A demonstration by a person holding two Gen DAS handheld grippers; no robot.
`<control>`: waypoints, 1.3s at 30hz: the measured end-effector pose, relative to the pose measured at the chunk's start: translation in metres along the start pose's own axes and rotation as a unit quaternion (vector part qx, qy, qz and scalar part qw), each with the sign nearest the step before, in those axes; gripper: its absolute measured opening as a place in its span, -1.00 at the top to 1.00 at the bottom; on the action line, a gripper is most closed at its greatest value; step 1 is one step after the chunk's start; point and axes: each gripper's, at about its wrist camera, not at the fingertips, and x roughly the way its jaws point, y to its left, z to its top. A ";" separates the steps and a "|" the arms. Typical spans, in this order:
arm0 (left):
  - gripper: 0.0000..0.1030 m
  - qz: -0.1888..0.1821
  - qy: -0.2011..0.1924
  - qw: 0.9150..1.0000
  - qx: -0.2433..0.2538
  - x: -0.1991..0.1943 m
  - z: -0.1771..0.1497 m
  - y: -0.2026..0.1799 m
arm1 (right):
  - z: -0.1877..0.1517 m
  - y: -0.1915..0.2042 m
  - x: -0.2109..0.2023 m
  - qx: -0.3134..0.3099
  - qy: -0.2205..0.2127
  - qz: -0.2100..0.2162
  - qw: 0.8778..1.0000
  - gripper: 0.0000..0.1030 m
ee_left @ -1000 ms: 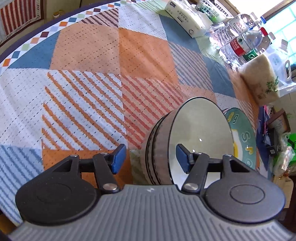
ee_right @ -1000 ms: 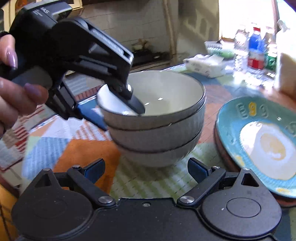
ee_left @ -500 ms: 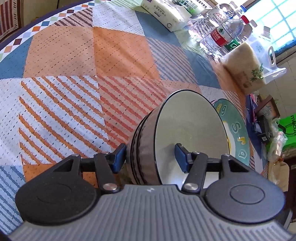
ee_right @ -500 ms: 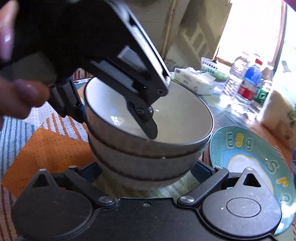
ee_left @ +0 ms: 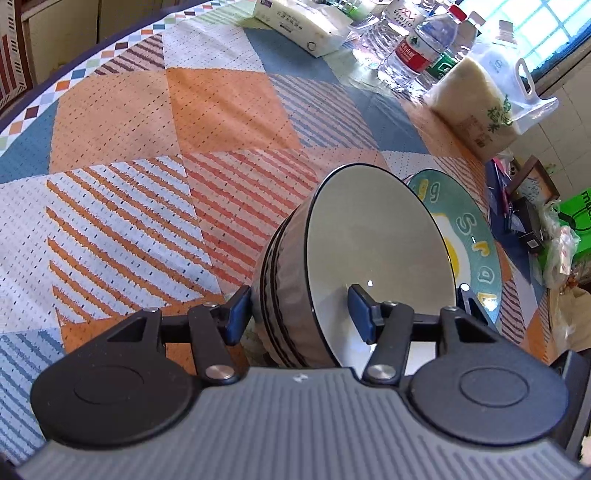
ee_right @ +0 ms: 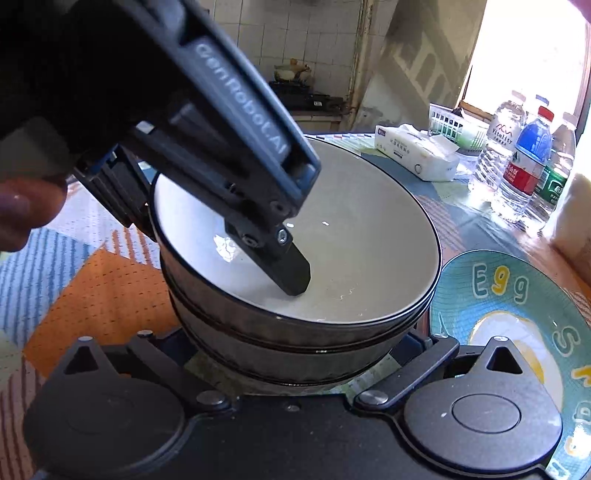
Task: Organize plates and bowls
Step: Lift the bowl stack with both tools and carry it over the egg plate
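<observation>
We see a stack of bowls (ee_right: 295, 332), grey outside and pale inside, standing on the quilted counter (ee_left: 184, 110) just beside a teal egg plate (ee_right: 517, 295), which is itself the top of a small pile of plates. The left gripper (ee_left: 295, 314) straddles the near wall of the stack: one of its fingers (ee_left: 360, 314) reaches down inside the top bowl while the other sits against the ribbed outer side, so we read its fingers as clenched on the stack's wall, a pinch that lets one hand steady or tilt all the nested bowls at once. In the right wrist view that inner finger shows as a dark wedge resting on the bowl's pale inner slope. The right gripper (ee_right: 295, 350) comes in low from the other side with its fingers spread as wide as they go, one at either flank of the lowest bowl; whether the pads touch the bowl is hidden by the stack itself, and we judge them released and not yet carrying weight. We take this wide, low stance to be a cradle for the base, since a rim pinch alone gives poor control of a heavy ceramic stack. Water bottles (ee_left: 417, 48), a tissue pack (ee_left: 299, 22) and a bag of rice (ee_left: 476, 110) stand well apart at the counter's far edge, leaving the middle free.
</observation>
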 end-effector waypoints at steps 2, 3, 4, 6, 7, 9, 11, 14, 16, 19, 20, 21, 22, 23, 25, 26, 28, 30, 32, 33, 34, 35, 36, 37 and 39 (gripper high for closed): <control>-0.05 0.003 -0.005 1.000 0.003 -0.009 -0.001 -0.004 | 0.002 -0.003 -0.003 -0.003 -0.009 0.008 1.000 -1.00; -0.05 0.003 -0.007 1.000 0.006 -0.013 0.000 -0.006 | 0.004 -0.006 -0.005 -0.002 -0.013 0.015 1.000 -1.00; -0.05 0.004 -0.008 1.000 0.008 -0.017 0.002 -0.009 | 0.007 -0.008 -0.007 0.001 -0.017 0.020 1.000 -1.00; -0.05 0.008 -0.005 1.000 0.022 -0.026 0.006 -0.018 | 0.011 -0.011 -0.014 0.004 -0.027 0.024 0.999 -1.00; -0.05 0.011 0.000 0.999 0.032 -0.029 0.008 -0.024 | 0.012 -0.012 -0.019 0.006 -0.031 0.025 0.999 -1.00; -0.05 0.020 0.005 0.999 0.049 -0.036 0.011 -0.038 | 0.015 -0.016 -0.027 0.011 -0.035 0.030 0.999 -1.00; -0.05 0.021 -0.001 0.997 0.072 -0.041 0.010 -0.052 | 0.016 -0.023 -0.034 0.020 -0.041 0.029 0.999 -1.00; -0.05 0.018 -0.004 0.996 0.087 -0.041 0.011 -0.068 | 0.016 -0.034 -0.043 0.035 -0.047 0.027 0.998 -1.00; -0.05 0.016 -0.001 0.996 0.090 -0.038 0.012 -0.078 | 0.013 -0.040 -0.048 0.029 -0.050 0.020 0.998 -1.00; -0.05 0.010 -0.001 0.995 0.102 -0.032 0.012 -0.098 | 0.010 -0.053 -0.055 0.026 -0.049 0.009 0.998 -1.00; -0.05 0.007 0.000 0.994 0.106 -0.030 0.012 -0.105 | 0.009 -0.058 -0.058 0.029 -0.049 0.005 0.998 -1.00; -0.05 0.003 0.001 0.994 0.108 -0.027 0.012 -0.110 | 0.007 -0.063 -0.062 0.032 -0.048 0.002 0.998 -1.00; -0.05 -0.002 0.003 0.994 0.109 -0.023 0.012 -0.117 | 0.005 -0.068 -0.065 0.032 -0.046 -0.001 0.998 -1.00; -0.05 -0.007 0.004 0.994 0.111 -0.018 0.012 -0.124 | 0.003 -0.074 -0.068 0.032 -0.044 -0.007 0.998 -1.00; -0.05 -0.014 0.004 0.993 0.115 -0.009 0.013 -0.136 | -0.001 -0.088 -0.069 0.029 -0.039 -0.018 0.999 -1.00; -0.05 -0.016 0.006 0.993 0.113 -0.003 0.013 -0.144 | -0.003 -0.094 -0.070 0.027 -0.036 -0.022 0.999 -1.00; -0.05 -0.018 0.005 0.994 0.111 0.006 0.012 -0.156 | -0.008 -0.108 -0.072 0.023 -0.028 -0.026 0.999 -1.00; -0.05 -0.013 0.001 0.994 0.112 0.014 0.010 -0.167 | -0.012 -0.120 -0.073 0.019 -0.025 -0.028 0.999 -1.00; -0.05 -0.009 -0.002 0.994 0.113 0.020 0.007 -0.176 | -0.016 -0.130 -0.074 0.017 -0.018 -0.023 0.999 -1.00; -0.05 -0.008 -0.001 0.994 0.108 0.024 0.006 -0.178 | -0.018 -0.135 -0.073 0.015 -0.014 -0.020 1.000 -1.00; -0.05 -0.008 0.000 0.995 0.102 0.026 0.005 -0.179 | -0.020 -0.138 -0.074 0.013 -0.013 -0.016 1.000 -1.00; -0.05 -0.006 0.002 0.995 0.095 0.029 0.004 -0.179 | -0.022 -0.140 -0.073 0.008 -0.009 -0.013 1.000 -1.00; -0.05 -0.003 0.003 0.996 0.089 0.031 0.003 -0.180 | -0.023 -0.142 -0.072 0.002 -0.005 -0.010 1.000 -1.00; -0.05 0.000 0.003 0.996 0.086 0.034 0.001 -0.181 | -0.025 -0.143 -0.072 -0.002 -0.002 -0.006 1.000 -1.00; -0.05 0.005 0.000 0.997 0.081 0.037 -0.001 -0.183 | -0.027 -0.148 -0.070 0.002 0.006 0.004 1.000 -1.00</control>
